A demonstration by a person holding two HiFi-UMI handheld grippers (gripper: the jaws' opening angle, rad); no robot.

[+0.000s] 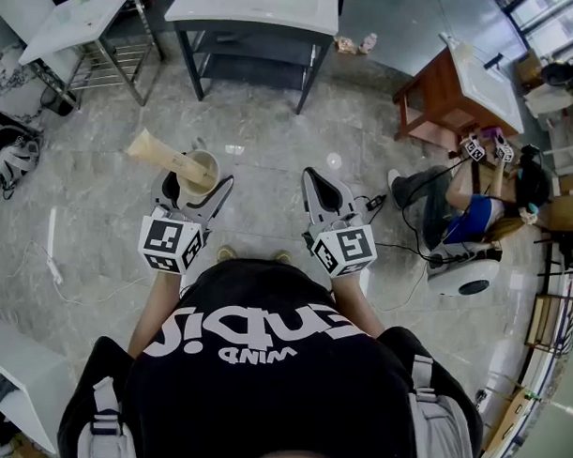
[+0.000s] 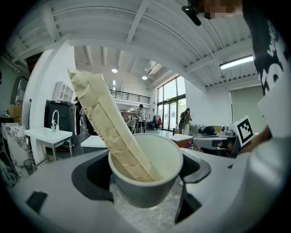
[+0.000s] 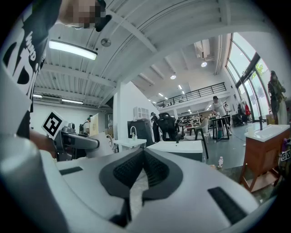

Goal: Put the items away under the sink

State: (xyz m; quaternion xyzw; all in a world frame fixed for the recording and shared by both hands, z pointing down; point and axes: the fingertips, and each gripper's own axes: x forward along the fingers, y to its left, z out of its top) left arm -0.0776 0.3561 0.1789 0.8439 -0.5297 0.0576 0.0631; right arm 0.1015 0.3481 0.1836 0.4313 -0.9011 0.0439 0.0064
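Glossy grey stone floor fills the head view, with a dark-legged, white-topped sink stand (image 1: 256, 30) at its far edge. Well short of that stand, the left gripper (image 1: 196, 183) clamps a white paper cup (image 1: 202, 162).

Left gripper view: a cream paper packet (image 2: 109, 123) leans inside the cup.

Right gripper view: the right gripper (image 3: 144, 157) faces the stand, jaws together.

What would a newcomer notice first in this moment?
The left gripper grips a white paper cup above the marble floor. A long beige packet leans out of the cup to the left. Beside it, the right gripper has its jaws shut on nothing. Ahead stands a dark-framed sink cabinet, and a person sits on the floor to the right.
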